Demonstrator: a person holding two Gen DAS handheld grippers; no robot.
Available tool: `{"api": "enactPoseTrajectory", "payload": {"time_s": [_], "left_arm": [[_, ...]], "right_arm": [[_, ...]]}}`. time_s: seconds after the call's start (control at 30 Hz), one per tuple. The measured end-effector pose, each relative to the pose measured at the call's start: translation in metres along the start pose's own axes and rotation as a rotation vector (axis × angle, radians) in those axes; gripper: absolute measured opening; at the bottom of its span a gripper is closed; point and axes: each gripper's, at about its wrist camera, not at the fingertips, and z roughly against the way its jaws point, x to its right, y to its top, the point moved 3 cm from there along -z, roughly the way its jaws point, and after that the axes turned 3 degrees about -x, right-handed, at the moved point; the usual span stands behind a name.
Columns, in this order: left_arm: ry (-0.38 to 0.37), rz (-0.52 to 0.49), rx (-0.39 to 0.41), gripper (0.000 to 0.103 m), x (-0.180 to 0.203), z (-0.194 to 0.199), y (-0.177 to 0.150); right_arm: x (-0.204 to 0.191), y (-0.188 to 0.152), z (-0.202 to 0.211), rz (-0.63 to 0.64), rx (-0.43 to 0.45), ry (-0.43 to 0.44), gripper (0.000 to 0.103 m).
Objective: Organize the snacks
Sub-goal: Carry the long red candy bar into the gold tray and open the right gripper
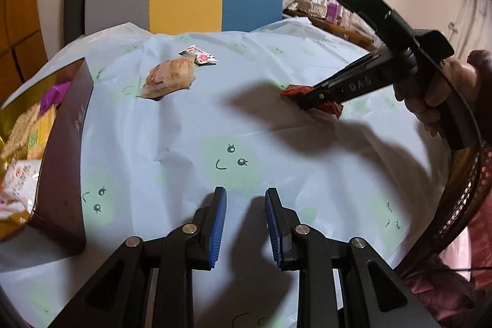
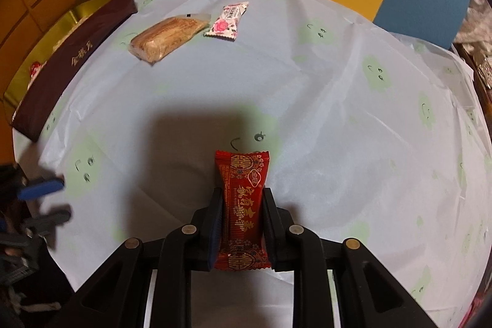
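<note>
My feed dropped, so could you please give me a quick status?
Right gripper shut on red candy packet. Left gripper empty, barely parted. Pastry and pink candy still outside box. Path clear.

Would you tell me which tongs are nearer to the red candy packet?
Right. The right tongs are clamped on the red candy packet; the left tongs are empty, over bare tablecloth, apart from it.

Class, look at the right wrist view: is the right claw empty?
No: the right claw is shut on a red foil-wrapped candy with gold print.
</note>
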Motion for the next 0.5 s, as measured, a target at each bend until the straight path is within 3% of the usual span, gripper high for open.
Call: {"api": "enactPoseTrajectory", "payload": {"time_s": [0.2, 0.5], "left_arm": [[-0.046, 0.054, 0.036, 0.026, -0.009, 0.0, -0.003], [-0.055, 0.054, 0.069, 0.026, -0.009, 0.001, -0.007]], "right_arm": [[-0.028, 0.029, 0.027, 0.047, 0.043, 0.085, 0.023], [-0.131, 0.098, 0.058, 0.275, 0.103, 0.258, 0.023]]}}
